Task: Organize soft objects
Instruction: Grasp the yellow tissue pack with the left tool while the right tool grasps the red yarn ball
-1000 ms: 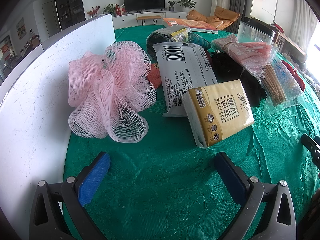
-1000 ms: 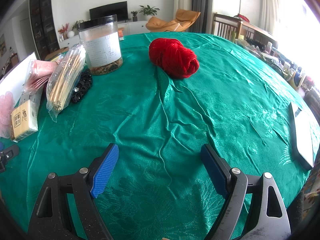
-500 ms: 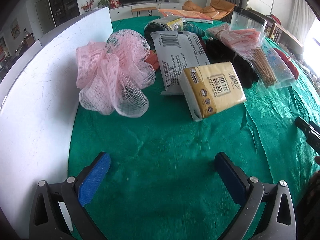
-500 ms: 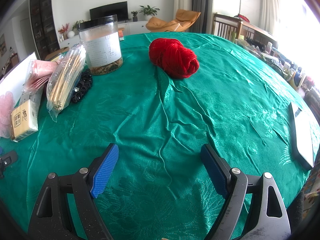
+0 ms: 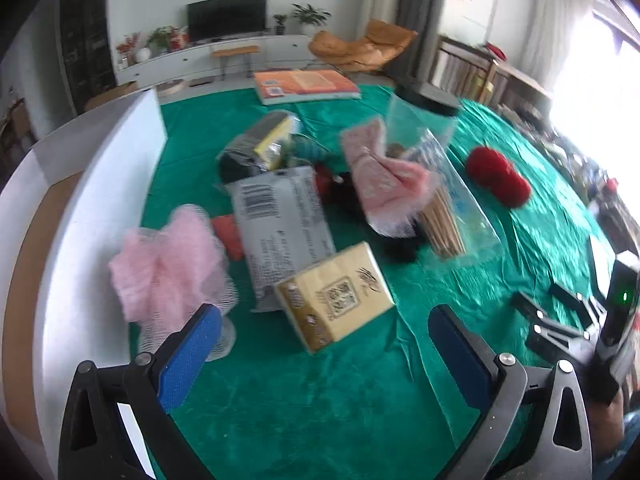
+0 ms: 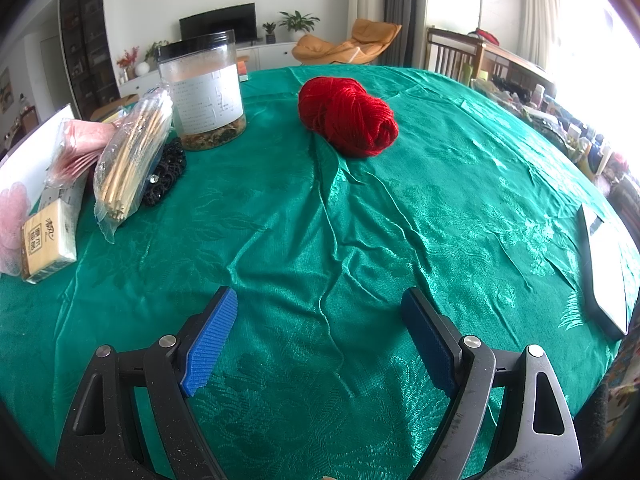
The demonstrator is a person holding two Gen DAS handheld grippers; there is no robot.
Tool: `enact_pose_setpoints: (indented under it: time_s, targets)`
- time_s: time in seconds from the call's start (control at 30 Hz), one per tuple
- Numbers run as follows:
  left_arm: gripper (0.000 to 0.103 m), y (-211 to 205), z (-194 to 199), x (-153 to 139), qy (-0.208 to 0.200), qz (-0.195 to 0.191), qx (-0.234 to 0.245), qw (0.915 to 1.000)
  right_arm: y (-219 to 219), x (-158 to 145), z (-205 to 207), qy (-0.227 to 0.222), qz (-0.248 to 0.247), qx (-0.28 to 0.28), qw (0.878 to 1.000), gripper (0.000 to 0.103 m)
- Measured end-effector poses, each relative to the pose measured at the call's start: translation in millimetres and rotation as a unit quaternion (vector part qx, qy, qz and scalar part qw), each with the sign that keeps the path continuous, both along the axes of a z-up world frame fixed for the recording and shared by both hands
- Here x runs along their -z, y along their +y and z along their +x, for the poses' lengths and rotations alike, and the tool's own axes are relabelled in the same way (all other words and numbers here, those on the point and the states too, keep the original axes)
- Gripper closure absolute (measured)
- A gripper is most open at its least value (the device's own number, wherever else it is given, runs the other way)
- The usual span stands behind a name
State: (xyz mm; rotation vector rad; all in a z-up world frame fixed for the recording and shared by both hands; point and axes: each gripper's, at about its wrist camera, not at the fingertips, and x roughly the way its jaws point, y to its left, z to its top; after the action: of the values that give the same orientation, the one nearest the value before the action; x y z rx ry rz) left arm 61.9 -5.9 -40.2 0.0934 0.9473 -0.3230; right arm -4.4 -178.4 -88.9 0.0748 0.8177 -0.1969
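While both claws are being held spread and empty, the red yarn ball [image 6: 347,117] is being faced straight ahead of the right gripper [image 6: 320,336], the nearer one.

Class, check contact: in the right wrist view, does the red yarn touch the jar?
No, the red yarn lies apart from the jar, with bare green cloth between them.

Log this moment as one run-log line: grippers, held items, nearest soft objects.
left gripper: open, empty, above tissue pack | right gripper: open, empty, over green tablecloth | red yarn: untouched, ahead of right fingers
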Motion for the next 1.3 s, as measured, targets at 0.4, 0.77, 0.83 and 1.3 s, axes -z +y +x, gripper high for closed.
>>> enact_pose_setpoints:
  time_s: [0.4,0.77,0.83,1.3]
  targets:
    - [0.049,-38.4,19.9,29.3,-0.017,0.128,0.097,0.9869,-36.7,-28.4,6.8,-0.017,0.084,-0.001,0.996,0.017]
    - [0.082,8.1,38.5,9.9,0.040,-0.019,0.037,0.9984,-75.5,-36.5,188.0,0.129,-0.005,-0.072,0.989,0.058]
    - [0.082,4.3,34.4,8.6,0.024,-0.004,0.052,0.9984,-72.8,-36.7,186.7,0.125,-0.013,-0.072,0.989,0.058]
    - [0.019,-56.3,11.8,25.3,-0.026,0.099,0.147,0.9838,-76.7,-64.3,146.2,0.079,0.024,-0.069,0.994,0.057]
